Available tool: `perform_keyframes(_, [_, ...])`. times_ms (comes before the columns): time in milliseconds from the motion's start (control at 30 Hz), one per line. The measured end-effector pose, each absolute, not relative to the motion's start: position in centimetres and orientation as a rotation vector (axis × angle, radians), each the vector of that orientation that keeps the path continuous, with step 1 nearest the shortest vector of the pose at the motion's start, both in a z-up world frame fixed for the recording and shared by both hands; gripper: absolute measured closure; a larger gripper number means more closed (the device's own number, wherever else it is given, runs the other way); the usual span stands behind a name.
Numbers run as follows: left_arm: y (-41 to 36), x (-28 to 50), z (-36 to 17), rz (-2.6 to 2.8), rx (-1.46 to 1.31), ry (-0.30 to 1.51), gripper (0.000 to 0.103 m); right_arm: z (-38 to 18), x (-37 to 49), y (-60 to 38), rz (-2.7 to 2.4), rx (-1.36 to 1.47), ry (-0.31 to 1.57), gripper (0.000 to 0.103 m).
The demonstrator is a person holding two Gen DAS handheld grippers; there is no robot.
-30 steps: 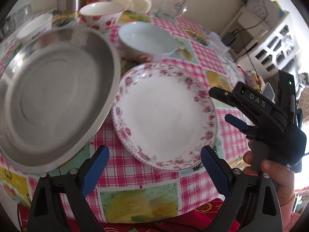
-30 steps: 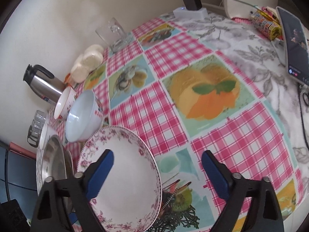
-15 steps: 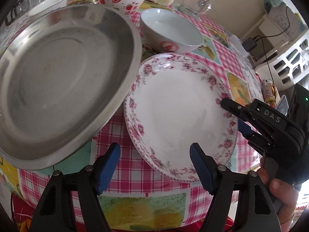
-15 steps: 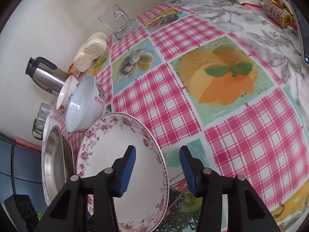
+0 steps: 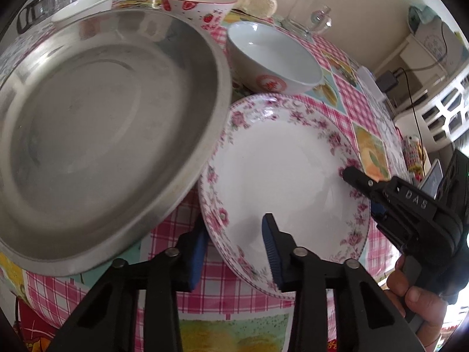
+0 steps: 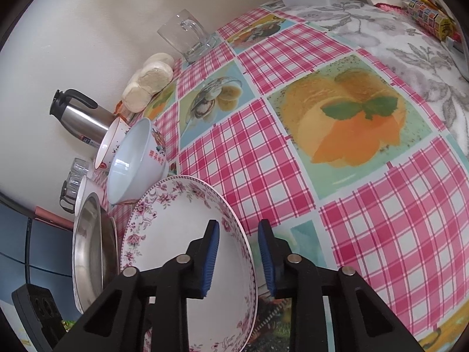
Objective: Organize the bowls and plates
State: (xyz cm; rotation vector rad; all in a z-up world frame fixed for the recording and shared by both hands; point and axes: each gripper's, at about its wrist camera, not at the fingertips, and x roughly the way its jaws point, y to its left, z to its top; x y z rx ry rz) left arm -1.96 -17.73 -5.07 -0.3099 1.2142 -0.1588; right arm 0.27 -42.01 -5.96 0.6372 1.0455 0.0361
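A white plate with a pink flower border point(image 5: 281, 170) lies on the checked tablecloth, beside a large steel dish point(image 5: 88, 111). My left gripper point(image 5: 234, 249) straddles the plate's near rim, one blue pad outside and one inside. Its jaws are closing, with gaps still showing beside the rim. My right gripper point(image 6: 239, 258) straddles the opposite rim of the plate point(image 6: 176, 234) and is closing too, its pads clear of the china. In the left wrist view the right gripper point(image 5: 363, 193) reaches over the plate's right edge, held by a hand.
Behind the plate stand a white bowl point(image 5: 272, 55), a strawberry-patterned bowl point(image 5: 196, 0) and a small white bowl point(image 5: 85, 3). A glass mug point(image 6: 187, 35), round breads point(image 6: 149, 82) and a steel thermos point(image 6: 79, 117) line the wall. The steel dish point(image 6: 88, 249) overlaps the plate's left edge.
Both grippers' jaws have narrowed from wide apart to close around the flowered plate's rim. The left gripper has sunk toward the plate, which looms larger.
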Motion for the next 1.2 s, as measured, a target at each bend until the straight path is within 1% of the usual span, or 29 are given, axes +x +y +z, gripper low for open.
perform_keyframes(100, [-17.6,-1.7,-5.2,-0.152,-0.312,1.203,0.07,-6.2,0.5,-42.2,0.034,0.64,1.035,0.081])
perform_keyframes(467, [-18.9,-1.4,-5.3,-0.148,-0.213,1.166,0.07,-6.3,0.8,-41.7,0.048,0.613,1.013,0.083])
perform_keyframes(900, [-19.4,-1.4,-5.2,-0.196,-0.214,1.173,0.07,-6.0,0.5,-42.3,0.026,0.602,1.017,0.084])
perform_keyframes(1200, [-20.9,-1.6,-4.5,-0.302,-0.215,1.156,0.07,-6.0,-0.8,-45.0,-0.018,0.673,1.004,0.084])
